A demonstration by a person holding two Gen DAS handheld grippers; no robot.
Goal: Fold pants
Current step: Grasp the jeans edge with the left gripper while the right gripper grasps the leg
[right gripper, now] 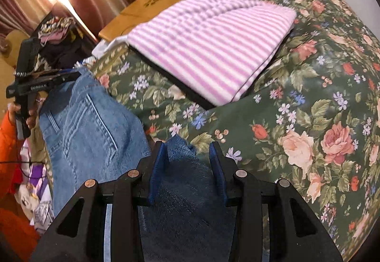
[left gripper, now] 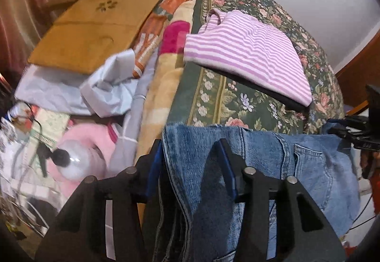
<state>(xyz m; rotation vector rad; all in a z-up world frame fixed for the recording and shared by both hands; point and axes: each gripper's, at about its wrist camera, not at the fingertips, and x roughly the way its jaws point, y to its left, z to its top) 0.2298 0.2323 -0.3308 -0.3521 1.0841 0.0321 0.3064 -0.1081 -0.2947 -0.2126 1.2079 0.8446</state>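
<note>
A pair of blue jeans [left gripper: 306,162] hangs stretched between my two grippers over the near edge of a green floral bedspread [left gripper: 213,95]. My left gripper [left gripper: 190,150] is shut on a bunched edge of the denim, which fills the gap between its fingers. From the right wrist view the jeans [right gripper: 90,124] show a back pocket, and the left gripper [right gripper: 71,76] clamps their far corner. The right gripper [right gripper: 187,155] is shut on a dark fold of the denim. It also shows in the left wrist view as the right gripper [left gripper: 344,131], at the right edge.
A folded purple-and-white striped garment [right gripper: 209,43] lies on the bedspread [right gripper: 308,95] beyond the jeans. A brown board with paw prints [left gripper: 95,24], a pale blue shirt [left gripper: 95,90] and a pink plush [left gripper: 90,143] clutter the left. A hand in an orange sleeve [right gripper: 9,133] holds the left gripper.
</note>
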